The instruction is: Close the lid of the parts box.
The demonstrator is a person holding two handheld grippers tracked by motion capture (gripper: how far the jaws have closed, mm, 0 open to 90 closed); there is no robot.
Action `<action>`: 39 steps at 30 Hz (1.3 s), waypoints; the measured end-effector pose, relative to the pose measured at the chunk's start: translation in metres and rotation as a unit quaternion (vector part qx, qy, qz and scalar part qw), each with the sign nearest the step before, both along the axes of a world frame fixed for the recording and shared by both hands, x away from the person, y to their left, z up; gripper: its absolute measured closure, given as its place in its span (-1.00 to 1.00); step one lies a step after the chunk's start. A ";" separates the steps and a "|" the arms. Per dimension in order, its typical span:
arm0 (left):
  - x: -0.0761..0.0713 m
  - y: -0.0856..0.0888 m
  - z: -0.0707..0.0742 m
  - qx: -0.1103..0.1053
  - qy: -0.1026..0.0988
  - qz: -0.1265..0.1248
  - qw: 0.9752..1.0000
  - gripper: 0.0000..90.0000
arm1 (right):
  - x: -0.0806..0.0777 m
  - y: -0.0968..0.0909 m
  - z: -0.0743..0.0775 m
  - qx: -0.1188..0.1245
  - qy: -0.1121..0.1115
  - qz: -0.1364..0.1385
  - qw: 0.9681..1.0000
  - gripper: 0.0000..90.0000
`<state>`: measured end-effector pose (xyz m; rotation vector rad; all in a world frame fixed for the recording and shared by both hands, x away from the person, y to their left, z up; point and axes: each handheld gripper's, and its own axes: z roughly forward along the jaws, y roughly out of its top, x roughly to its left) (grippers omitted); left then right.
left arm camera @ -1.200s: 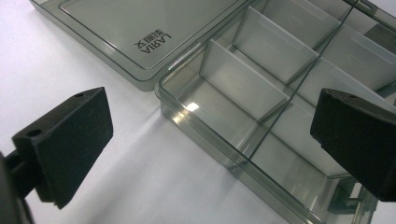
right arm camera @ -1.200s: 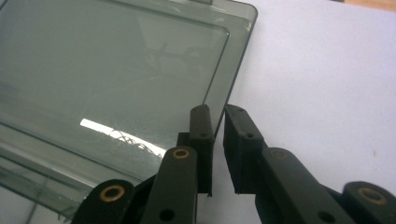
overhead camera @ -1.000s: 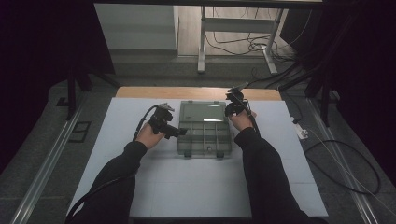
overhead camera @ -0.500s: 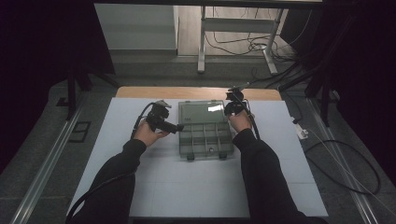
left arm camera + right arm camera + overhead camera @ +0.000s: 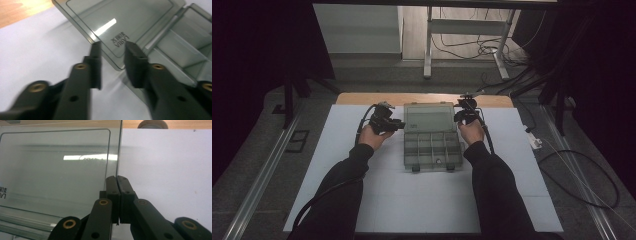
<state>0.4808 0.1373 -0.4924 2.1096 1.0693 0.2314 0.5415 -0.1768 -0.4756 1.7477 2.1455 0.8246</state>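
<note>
dark floor and loose cables surround a white tabletop (image 5: 362,200) with a wooden strip along its far edge. in the high view a clear plastic organizer box (image 5: 433,148) sits at the middle of the tabletop, its lid (image 5: 430,118) swung back toward the far side and its divided tray facing up. most compartments look empty; one near the front seems to hold a small item, too small to tell what. the left gripper (image 5: 398,124) sits at the lid's left edge and the right gripper (image 5: 459,117) at its right edge, each carried by a hand in a dark sleeve.

in the left gripper view the jaws have just been closing and now stand at a narrow gap, with the lid's corner (image 5: 117,50) lying just beyond their tips. nothing is pinched between them, and the pads do not press on the plastic.

in the right gripper view the jaws are pressed together on the thin side edge of the lid (image 5: 62,167), which stands nearly upright in front of the camera, with white tabletop to the right.

judging from this, the box is already unlatched and open, with the lid held up on one side. what seems left is for the left gripper to take hold or steady the lid, then lay it fully back or work on the compartments.
</note>
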 end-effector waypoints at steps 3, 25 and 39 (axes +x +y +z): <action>0.003 -0.004 -0.003 0.009 -0.001 0.010 1.000 0.90 | -0.003 -0.002 0.001 0.006 -0.007 -0.002 1.000 0.95; 0.026 -0.016 -0.024 0.038 0.018 0.041 0.998 0.98 | -0.024 -0.006 0.011 0.018 -0.061 0.007 0.998 0.95; 0.039 -0.020 -0.010 0.036 -0.001 0.049 0.998 0.98 | -0.037 -0.004 0.013 0.009 -0.092 0.008 0.996 0.96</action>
